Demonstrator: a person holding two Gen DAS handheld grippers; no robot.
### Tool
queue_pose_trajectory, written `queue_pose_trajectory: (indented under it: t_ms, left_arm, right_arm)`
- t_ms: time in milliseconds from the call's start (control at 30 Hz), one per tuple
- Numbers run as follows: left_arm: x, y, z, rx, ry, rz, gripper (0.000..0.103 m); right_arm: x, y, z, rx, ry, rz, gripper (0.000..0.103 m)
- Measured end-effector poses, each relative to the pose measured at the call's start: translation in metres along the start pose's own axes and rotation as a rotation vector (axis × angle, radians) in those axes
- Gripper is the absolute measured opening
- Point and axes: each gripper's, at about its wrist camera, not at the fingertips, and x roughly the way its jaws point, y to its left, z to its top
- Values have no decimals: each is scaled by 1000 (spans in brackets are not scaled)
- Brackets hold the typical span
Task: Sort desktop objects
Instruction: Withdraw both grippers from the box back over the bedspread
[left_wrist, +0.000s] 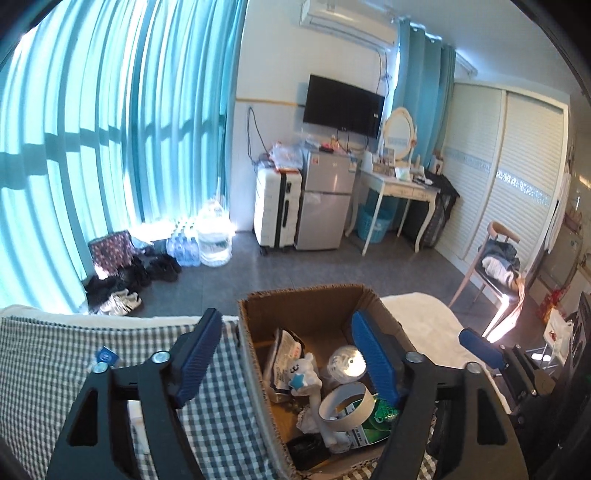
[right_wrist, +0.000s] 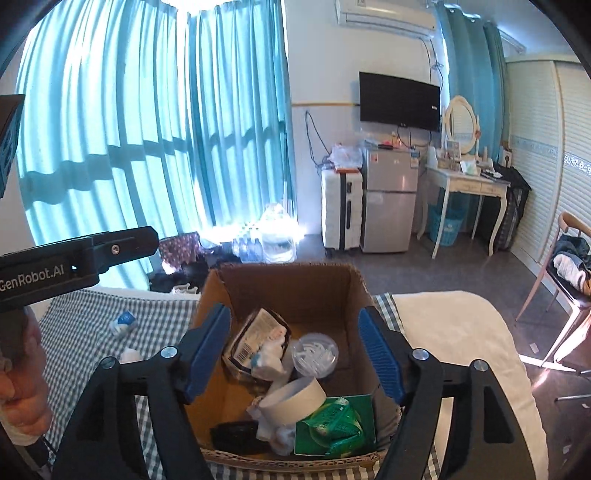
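Both the left tongs (left_wrist: 286, 354) and right tongs (right_wrist: 293, 352) hang released and empty over the cardboard box (right_wrist: 314, 284), where the light, stiff tape roll (right_wrist: 293, 402) probably lifts best by its rim.

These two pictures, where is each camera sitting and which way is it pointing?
Left wrist view: rides on the left tool, looking forward and down over the cardboard box on the checked cloth; its own open blue fingers show, with the right tool at the right edge.
Right wrist view: rides on the right tool, above the same box; its open fingers show, and the person's left hand holding the other tool.
Both share the box, the tape roll, curtains, television and fridge.
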Motion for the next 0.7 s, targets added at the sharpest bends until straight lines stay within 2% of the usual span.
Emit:
queue_pose_trajectory:
  t_ms: [100,233,400,700]
  left_arm:
    - [-20,6,2,11,-45,19,88]
    - [-45,18,5,7,-114,48,103]
    - [-66,41,9,-32,-131,57,103]
    - [-95,88,5,-80,-163,130,103]
  right_arm:
    - [-13,4,5,-12,-34,7,81]
    - [-27,17,12,-5,-62,11,88]
    - [-43,38,18,-14,-117,16,102]
    - [-54,78,21,-59,-185,31,103]
